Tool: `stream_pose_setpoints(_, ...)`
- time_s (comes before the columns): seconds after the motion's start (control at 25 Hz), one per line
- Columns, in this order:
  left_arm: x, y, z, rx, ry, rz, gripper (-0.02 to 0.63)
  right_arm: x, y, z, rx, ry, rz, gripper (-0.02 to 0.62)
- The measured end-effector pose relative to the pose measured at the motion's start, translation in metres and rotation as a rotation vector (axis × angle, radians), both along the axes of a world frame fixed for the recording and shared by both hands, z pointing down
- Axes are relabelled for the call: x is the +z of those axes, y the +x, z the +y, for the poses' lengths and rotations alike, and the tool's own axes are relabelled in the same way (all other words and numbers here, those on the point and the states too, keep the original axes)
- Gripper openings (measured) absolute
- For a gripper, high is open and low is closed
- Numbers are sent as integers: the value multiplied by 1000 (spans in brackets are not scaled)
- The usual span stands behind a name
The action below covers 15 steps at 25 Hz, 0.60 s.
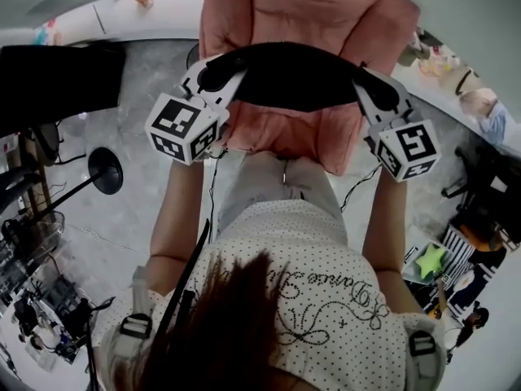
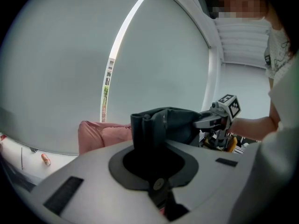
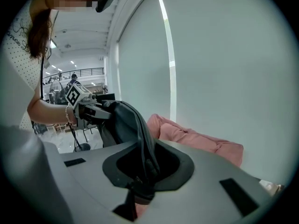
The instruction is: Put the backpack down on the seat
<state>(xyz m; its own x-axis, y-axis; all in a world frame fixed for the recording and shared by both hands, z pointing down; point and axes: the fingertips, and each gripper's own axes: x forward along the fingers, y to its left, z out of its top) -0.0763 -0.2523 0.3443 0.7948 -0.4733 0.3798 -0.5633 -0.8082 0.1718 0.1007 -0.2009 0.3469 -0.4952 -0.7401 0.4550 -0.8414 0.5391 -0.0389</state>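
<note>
2 thin pinches: left gripper [image 1: 213, 78] and right gripper [image 1: 376, 94] each clamp 1 end of the black backpack [image 1: 293, 76], held above the pink seat [image 1: 309, 15], so 1 slip or uneven release could swing it off the front edge.

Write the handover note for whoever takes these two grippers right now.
Left gripper: shut on the backpack's left end.
Right gripper: shut on the backpack's right end.
Backpack: black, slung between the two grippers, held up over the pink seat directly in front of the person. The gripper views show it raised, with the seat cushion beyond and lower.
Done: backpack gripped at both ends and brought to the seat.
Left: lower it onto the seat cushion, probably both ends together so it lands flat, then open both grippers and pull back.
</note>
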Motion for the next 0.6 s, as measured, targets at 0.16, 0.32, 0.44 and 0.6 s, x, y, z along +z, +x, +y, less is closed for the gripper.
stream_pose_setpoints(0.16,-4,5,6,-20,6,-7,35,-3,6,1,-27,1,2,56)
stream_pose_setpoints(0.32,-2,13,13,-39,-2,-14,35,-1,14,8,-46,-9,-4,55)
stream_pose_setpoints(0.44,5,14,12,-49,-6,-20,35,5,16,6,-57,-18,-5,56)
stream_pose_setpoints(0.6,21,19,15,-63,-25,-26,35,23,21,3,-66,-47,-15,57)
